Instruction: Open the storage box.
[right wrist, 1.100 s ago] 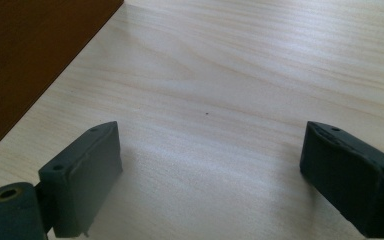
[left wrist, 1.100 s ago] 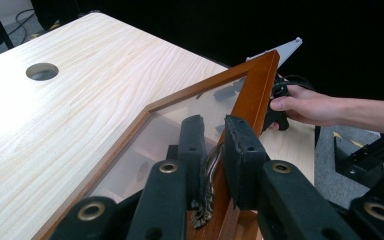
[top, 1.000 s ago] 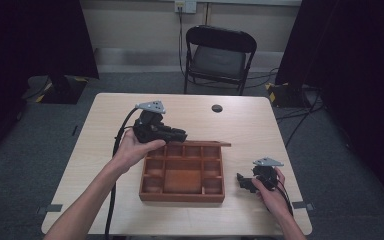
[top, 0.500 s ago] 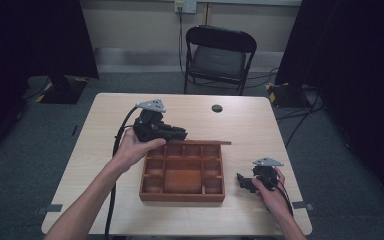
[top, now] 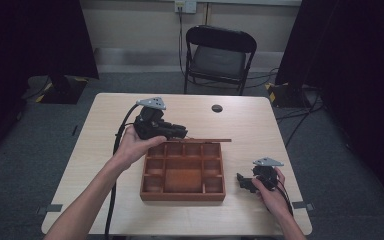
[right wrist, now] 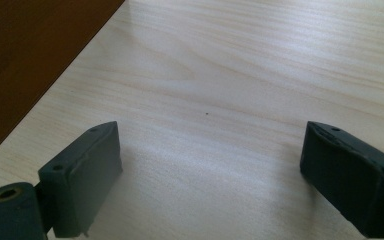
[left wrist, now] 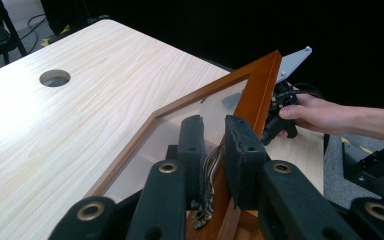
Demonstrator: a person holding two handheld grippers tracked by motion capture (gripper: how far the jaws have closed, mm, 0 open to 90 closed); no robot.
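A brown wooden compartment box sits on the middle of the table. Its glass-paned lid is lifted and shows edge-on above the box's far wall. My left gripper is shut on a small metal clasp at the edge of the lid frame. My right gripper rests low over the table just right of the box, open with nothing between its pads. The box's side lies to its left.
A round cable hole sits in the table's far middle. A black chair stands beyond the far edge. Bare tabletop lies left of the box. Cables trail on the floor at right.
My left gripper has shifted very slightly up and left with the lid edge in it. My right gripper has stayed where it was.
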